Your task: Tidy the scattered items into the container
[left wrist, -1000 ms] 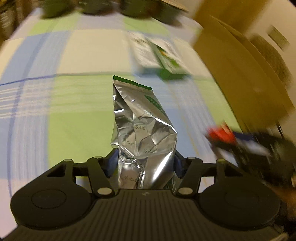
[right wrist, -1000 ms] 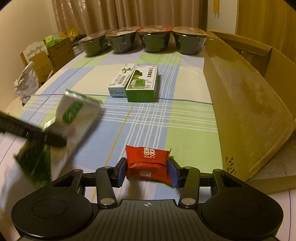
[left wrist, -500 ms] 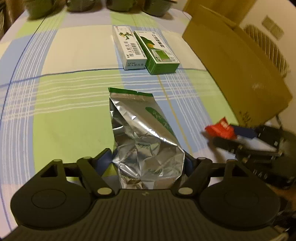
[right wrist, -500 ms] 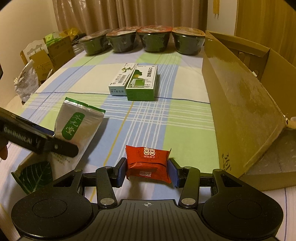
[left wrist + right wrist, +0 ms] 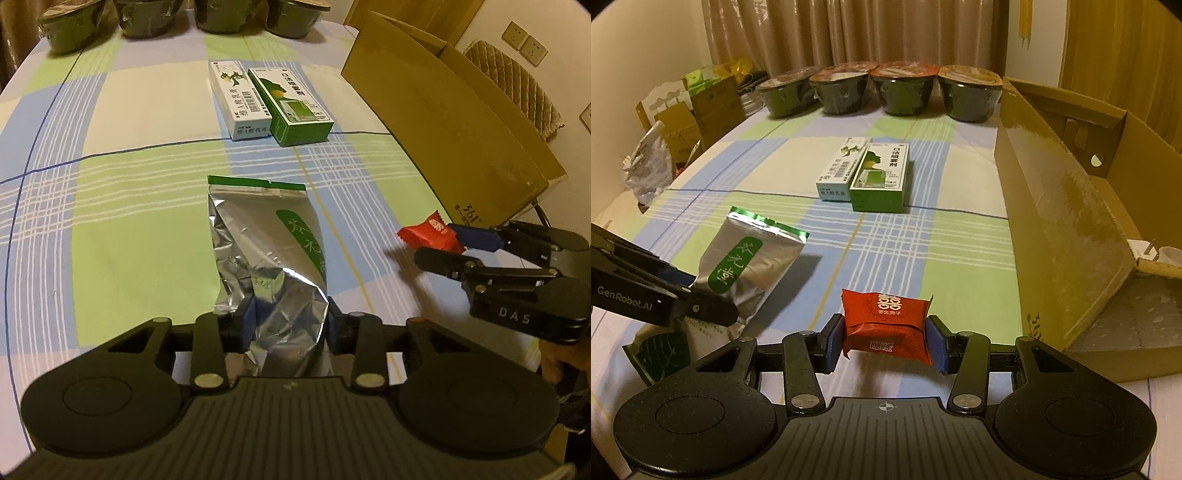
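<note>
My left gripper (image 5: 290, 319) is shut on a silver foil pouch (image 5: 267, 251) with a green label, held above the checked tablecloth; the same silver foil pouch (image 5: 746, 266) shows at the left of the right wrist view. My right gripper (image 5: 884, 334) is shut on a red snack packet (image 5: 886, 321), and that red snack packet (image 5: 430, 236) appears at the right of the left wrist view. The open cardboard box (image 5: 1060, 206) lies on its side to the right, also seen as the cardboard box (image 5: 443, 107). A white carton (image 5: 842, 170) and a green carton (image 5: 881, 179) lie side by side mid-table.
Several dark lidded bowls (image 5: 901, 92) line the far table edge. Small cardboard boxes and a bag (image 5: 683, 122) stand beyond the table's left side. A dark green leaf-printed packet (image 5: 661, 354) lies under the left gripper. A quilted chair back (image 5: 517, 85) stands behind the box.
The left gripper has swung with the pouch from tilted and blurred to steady and a little further forward. The right gripper with the red packet has hardly moved.
</note>
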Motion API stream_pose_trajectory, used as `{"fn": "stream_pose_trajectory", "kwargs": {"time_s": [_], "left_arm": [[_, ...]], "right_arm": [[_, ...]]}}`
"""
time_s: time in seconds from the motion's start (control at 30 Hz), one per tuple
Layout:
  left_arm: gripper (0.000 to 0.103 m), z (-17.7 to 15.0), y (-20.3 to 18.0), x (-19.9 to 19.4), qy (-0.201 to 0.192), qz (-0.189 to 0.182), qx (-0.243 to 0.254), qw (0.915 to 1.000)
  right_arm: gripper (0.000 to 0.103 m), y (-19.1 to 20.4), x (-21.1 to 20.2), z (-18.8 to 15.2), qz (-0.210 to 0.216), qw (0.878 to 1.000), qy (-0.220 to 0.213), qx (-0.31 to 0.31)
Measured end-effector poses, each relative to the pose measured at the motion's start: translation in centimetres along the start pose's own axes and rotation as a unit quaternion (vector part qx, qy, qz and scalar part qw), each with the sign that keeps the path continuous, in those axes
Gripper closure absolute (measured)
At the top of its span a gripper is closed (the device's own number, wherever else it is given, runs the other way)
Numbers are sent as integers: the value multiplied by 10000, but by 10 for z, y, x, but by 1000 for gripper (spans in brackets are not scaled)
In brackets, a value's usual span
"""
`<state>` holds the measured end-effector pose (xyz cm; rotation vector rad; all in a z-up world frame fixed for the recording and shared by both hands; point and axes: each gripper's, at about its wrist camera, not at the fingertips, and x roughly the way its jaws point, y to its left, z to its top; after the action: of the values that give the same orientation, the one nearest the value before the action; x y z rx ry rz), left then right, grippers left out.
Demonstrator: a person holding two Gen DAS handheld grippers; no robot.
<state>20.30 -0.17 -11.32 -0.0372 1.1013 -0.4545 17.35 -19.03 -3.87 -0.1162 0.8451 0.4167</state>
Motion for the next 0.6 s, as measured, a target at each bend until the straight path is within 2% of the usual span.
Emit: {"fn": "stream_pose_trajectory", "kwargs": {"time_s": [0.13, 0.6], "left_arm": [[75, -4, -4, -7, -77, -31, 31, 10000], [76, -5, -20, -43, -506, -3, -155, 9986]], "right_arm": [[53, 1, -5, 1, -5, 10000, -23, -5], [53, 7, -41, 11, -10, 9994, -329, -115]]}}
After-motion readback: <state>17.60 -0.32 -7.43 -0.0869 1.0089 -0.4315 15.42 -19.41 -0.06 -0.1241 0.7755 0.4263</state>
